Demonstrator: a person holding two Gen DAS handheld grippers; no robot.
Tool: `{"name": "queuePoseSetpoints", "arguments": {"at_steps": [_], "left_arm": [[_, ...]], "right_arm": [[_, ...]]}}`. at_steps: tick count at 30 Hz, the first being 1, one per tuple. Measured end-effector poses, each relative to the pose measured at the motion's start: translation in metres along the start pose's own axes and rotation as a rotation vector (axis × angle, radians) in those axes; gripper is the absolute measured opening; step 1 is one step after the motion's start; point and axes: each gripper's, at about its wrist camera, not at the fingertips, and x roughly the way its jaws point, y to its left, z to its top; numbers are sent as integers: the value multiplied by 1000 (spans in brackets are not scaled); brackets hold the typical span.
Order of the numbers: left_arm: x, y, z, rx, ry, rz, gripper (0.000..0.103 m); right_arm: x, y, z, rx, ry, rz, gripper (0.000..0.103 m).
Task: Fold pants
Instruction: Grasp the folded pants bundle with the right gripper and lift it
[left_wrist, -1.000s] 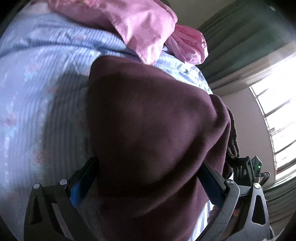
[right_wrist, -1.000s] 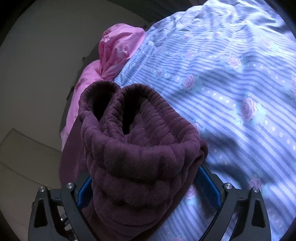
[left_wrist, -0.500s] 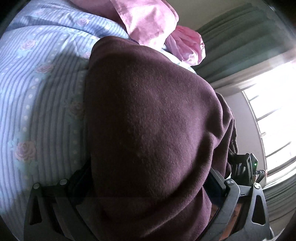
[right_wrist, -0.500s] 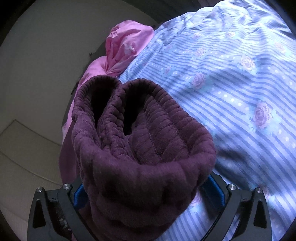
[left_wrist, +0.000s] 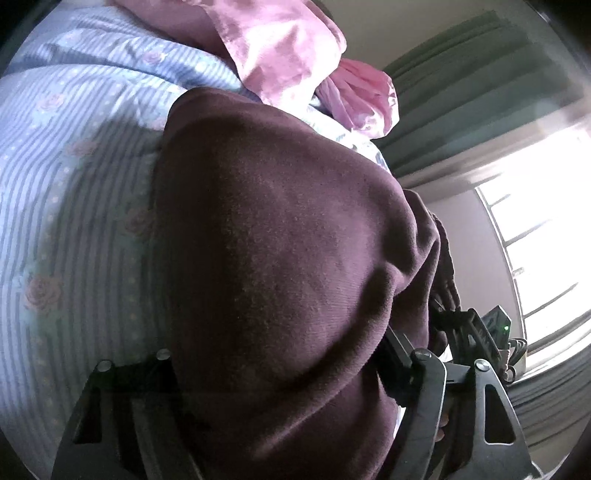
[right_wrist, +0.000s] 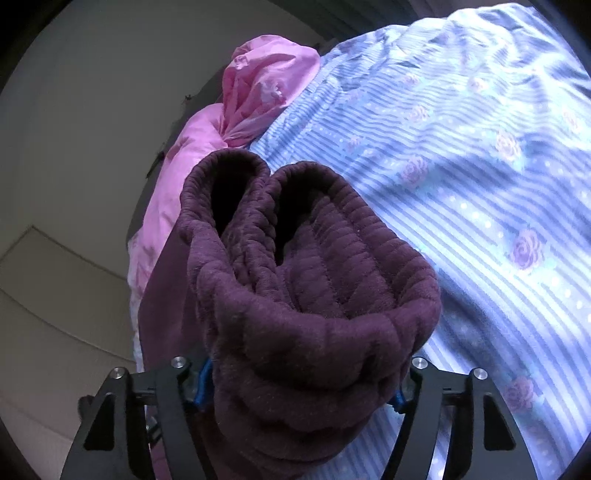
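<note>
Pants (left_wrist: 280, 258) of dark plum fleece lie bunched on the bed, filling the middle of both wrist views. In the right view their elastic waistband (right_wrist: 314, 266) faces the lens: thick, ribbed and gathered, doubled over so that two dark openings gape side by side at its far end. In the left view the cloth is a smooth, rounded hump with a soft nap and one shallow crease low on its right flank.

Both tongs are closing with the cloth between them. On the left tongs (left_wrist: 280, 373) the fabric bulges over both black fingers and hides the pads, so I cannot tell whether they press yet. The right tongs (right_wrist: 301, 369) squeeze the folded waistband from both sides, blue pads just showing at the cloth's edges.

Around the pants spreads a bedsheet (right_wrist: 480, 177), thin cotton with pale blue stripes, white dots and printed roses, lightly wrinkled, with open sheet to the left in the left view and to the right in the right view. A shiny pink garment (left_wrist: 295, 48) lies crumpled just beyond the pants' far edge. Beside the bed's edge hang green curtains (left_wrist: 461, 74) next to a bright window (left_wrist: 546, 251).
</note>
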Motion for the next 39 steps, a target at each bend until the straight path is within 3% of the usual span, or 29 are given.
{"name": "queuePoseSetpoints", "arguments": {"at_steps": [2, 6, 10, 13, 18, 24, 31, 39], "left_arm": [[0, 1, 1, -3, 9, -2, 74], [17, 10, 7, -92, 71, -24, 95], [19, 8, 8, -90, 84, -21, 98], [16, 8, 7, -91, 49, -19, 91], [7, -8, 5, -13, -11, 10, 63], [-18, -35, 2, 82, -86, 65, 53], [-96, -67, -13, 209, -188, 83, 52], [-250, -41, -40, 228, -335, 129, 52]], "right_arm": [[0, 0, 0, 6, -1, -1, 69], [1, 1, -1, -13, -5, -10, 69], [0, 2, -1, -22, -6, -15, 68], [0, 2, -2, -16, -5, -9, 68], [-3, 4, -1, -45, -5, -2, 63], [-20, 20, 1, -122, -8, 1, 55], [-59, 58, -7, -200, -34, 64, 54], [-94, 159, -70, -330, 0, 199, 54]]}}
